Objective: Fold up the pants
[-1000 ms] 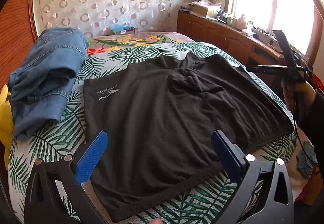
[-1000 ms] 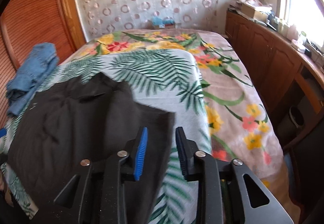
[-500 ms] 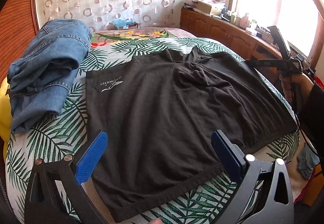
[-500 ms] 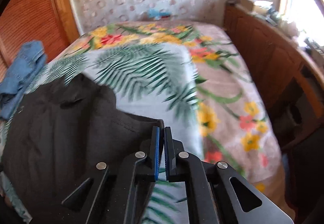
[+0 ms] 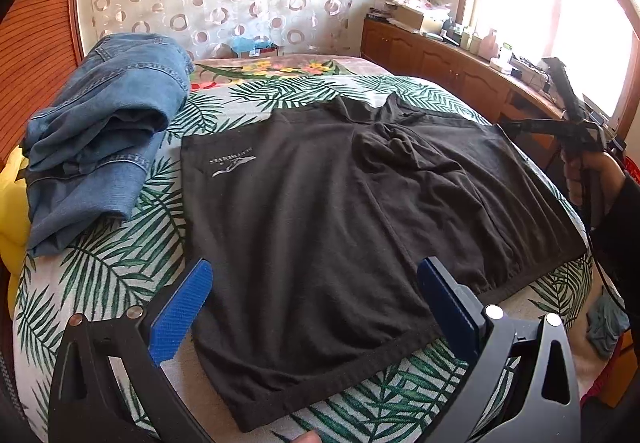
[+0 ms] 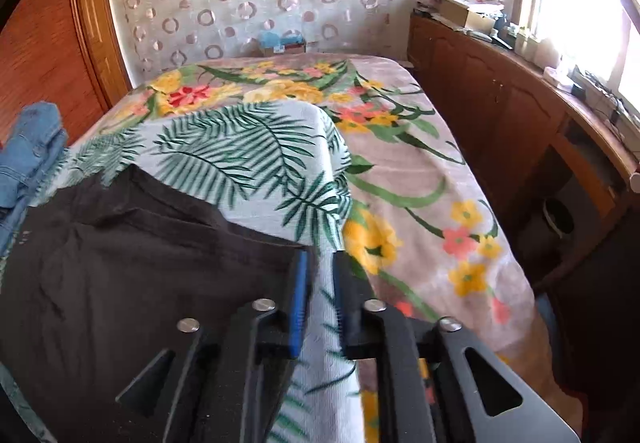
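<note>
Pants [image 5: 320,211] lie flat on the bed [image 6: 248,147], beside the blue jeans [image 5: 100,131]. To fold well, grab the corner fully. The right claw [image 6: 320,283] has just been opening, nothing inside; the pants corner sits just left of it. The left claw [image 5: 316,299] hangs wide apart over the near edge.
</note>
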A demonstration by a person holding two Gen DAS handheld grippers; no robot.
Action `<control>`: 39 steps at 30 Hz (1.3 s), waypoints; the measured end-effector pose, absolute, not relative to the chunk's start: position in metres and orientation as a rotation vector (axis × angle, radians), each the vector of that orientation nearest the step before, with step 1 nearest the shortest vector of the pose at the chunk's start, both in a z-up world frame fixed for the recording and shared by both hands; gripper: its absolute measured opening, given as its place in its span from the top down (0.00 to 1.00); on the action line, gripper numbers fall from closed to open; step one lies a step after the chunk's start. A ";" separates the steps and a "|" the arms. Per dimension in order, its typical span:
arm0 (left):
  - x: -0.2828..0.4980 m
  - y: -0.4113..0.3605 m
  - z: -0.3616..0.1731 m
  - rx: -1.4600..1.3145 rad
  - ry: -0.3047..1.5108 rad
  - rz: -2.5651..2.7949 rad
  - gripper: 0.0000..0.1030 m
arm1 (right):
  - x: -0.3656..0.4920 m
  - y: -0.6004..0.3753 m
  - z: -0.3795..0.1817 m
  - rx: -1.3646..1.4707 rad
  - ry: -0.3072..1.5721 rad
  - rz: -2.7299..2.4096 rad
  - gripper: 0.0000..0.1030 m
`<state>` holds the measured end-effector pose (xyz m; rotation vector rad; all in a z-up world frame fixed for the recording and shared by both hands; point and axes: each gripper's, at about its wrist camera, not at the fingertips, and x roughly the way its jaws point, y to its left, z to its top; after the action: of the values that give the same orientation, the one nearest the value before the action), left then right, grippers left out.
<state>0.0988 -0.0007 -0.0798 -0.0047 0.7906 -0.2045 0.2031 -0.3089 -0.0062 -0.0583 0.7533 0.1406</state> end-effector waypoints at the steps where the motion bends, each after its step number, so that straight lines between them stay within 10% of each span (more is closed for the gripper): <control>1: 0.098 0.001 -0.079 -0.006 0.789 -0.202 0.00 | 0.198 -0.309 -0.004 -0.056 0.747 0.155 0.77; 6: 0.093 0.011 -0.075 -0.024 0.781 -0.184 0.00 | 0.149 -0.297 0.001 -0.078 0.703 0.245 0.64; 30: 0.063 0.071 -0.096 -0.047 0.854 -0.076 0.01 | 0.044 -0.244 -0.043 -0.148 0.678 0.395 0.63; 39: 0.058 0.074 -0.099 -0.092 0.870 -0.129 0.31 | 0.039 -0.237 -0.043 -0.147 0.680 0.394 0.63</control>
<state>0.0584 0.0737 -0.0994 -0.0921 0.8703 -0.1287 0.0388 -0.2369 -0.0435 -0.1471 0.6805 0.3943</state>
